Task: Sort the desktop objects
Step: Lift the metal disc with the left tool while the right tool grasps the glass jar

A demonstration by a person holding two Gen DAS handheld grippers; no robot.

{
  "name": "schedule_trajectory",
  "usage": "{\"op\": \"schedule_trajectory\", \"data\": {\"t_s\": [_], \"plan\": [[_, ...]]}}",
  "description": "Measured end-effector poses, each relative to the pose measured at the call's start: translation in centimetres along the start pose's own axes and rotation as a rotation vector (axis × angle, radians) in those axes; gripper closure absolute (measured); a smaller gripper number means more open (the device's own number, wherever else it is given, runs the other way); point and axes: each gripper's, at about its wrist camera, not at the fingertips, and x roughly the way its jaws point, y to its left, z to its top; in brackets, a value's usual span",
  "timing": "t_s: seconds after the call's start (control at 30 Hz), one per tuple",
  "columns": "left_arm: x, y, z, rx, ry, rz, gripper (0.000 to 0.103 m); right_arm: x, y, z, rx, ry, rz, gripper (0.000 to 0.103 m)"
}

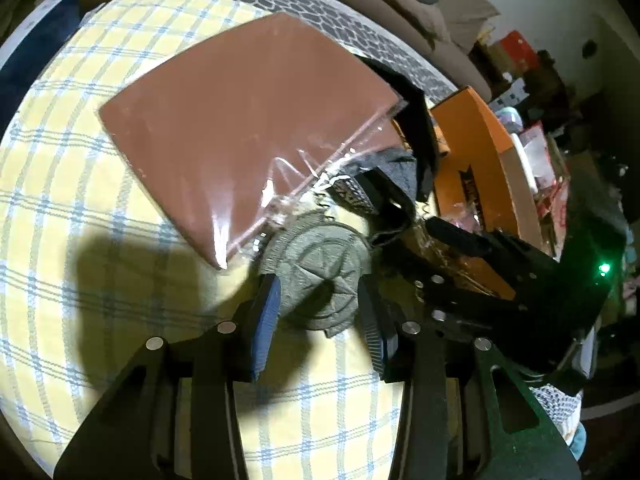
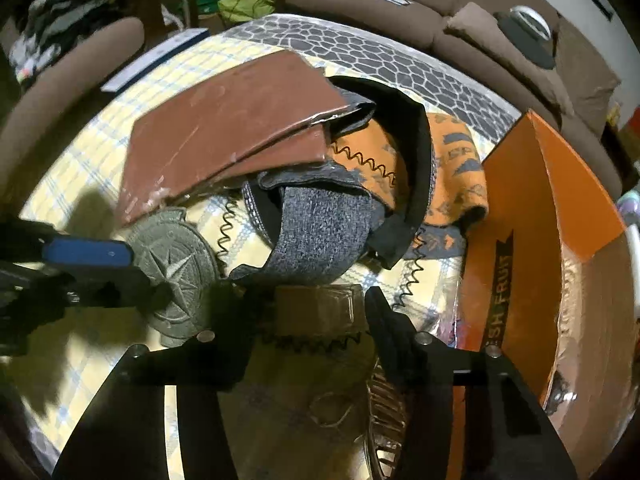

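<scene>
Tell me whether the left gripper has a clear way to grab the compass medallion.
Probably yes: the left gripper is open with the compass medallion already between its fingers, nothing in between. The brown wrapped sheet only overlaps the medallion's far edge.

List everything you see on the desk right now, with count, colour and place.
compass medallion: one, grey-green, on the tablecloth between the left tongs' fingers
brown sheets: two, stacked, behind the medallion
tablecloth: one, yellow and blue check
grey sock: one, table centre
orange cloth: one, beside the box
orange box: one, right edge
brown packet: one, between the right tongs' fingers
left tongs: blue pads
right tongs: black
</scene>
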Motion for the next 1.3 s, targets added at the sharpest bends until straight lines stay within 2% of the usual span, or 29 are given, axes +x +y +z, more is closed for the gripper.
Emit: {"op": "schedule_trajectory", "data": {"t_s": [0.07, 0.13, 0.2, 0.4, 0.57, 0.63, 0.67, 0.73, 0.8, 0.87, 0.9, 1.0, 1.17, 1.3], "plan": [[-0.6, 0.6, 0.3, -0.020, -0.014, -0.006, 0.062, -0.1, 0.0, -0.1, -0.003, 0.000, -0.001, 0.051], [-1.2, 1.0, 0.6, -0.036, -0.041, 0.001, 0.054, -0.1, 0.1, -0.1, -0.007, 0.002, -0.005, 0.051], [-1.4, 1.5, 0.7, -0.048, -0.052, 0.003, 0.051, -0.3, 0.0, -0.1, -0.002, 0.000, -0.002, 0.051], [0.8, 1.2, 0.3, -0.037, 0.015, -0.005, 0.051, -0.4, -0.1, 0.0, 0.017, 0.001, 0.028, 0.051], [1.9, 0.7, 0.0, -0.024, 0.039, -0.004, 0.051, -0.3, 0.5, -0.1, -0.007, 0.006, 0.015, 0.051], [1.7, 0.7, -0.1, -0.030, 0.034, -0.026, 0.051, -0.4, 0.5, -0.1, -0.008, 0.004, 0.014, 0.051], [1.6, 0.8, -0.1, -0.036, 0.029, -0.038, 0.053, -0.4, 0.4, -0.1, -0.006, 0.003, 0.016, 0.051], [1.2, 0.7, 0.0, -0.038, 0.013, -0.038, 0.079, -0.6, 0.2, -0.1, -0.002, -0.001, 0.017, 0.051], [0.8, 0.6, 0.1, -0.026, -0.001, -0.021, 0.087, -1.0, -0.2, 0.0, 0.006, -0.011, 0.006, 0.052], [0.1, 0.6, 0.2, -0.035, -0.015, -0.050, 0.089, -1.8, -0.9, 0.1, 0.026, -0.029, 0.012, 0.052], [-0.3, 0.4, 0.3, -0.033, -0.024, -0.056, 0.093, -2.1, -1.1, 0.1, 0.034, -0.036, 0.012, 0.052], [-2.3, -0.5, 0.7, -0.016, -0.081, -0.101, 0.096, -3.5, -2.1, 0.1, 0.067, -0.073, 0.024, 0.052], [-6.0, -0.9, 1.4, -0.032, -0.164, -0.239, 0.098, -6.1, -3.9, 0.3, 0.151, -0.150, 0.107, 0.052], [-6.1, -0.9, 2.0, -0.067, -0.159, -0.331, 0.098, -7.7, -4.8, 0.4, 0.195, -0.188, 0.169, 0.052]]}}
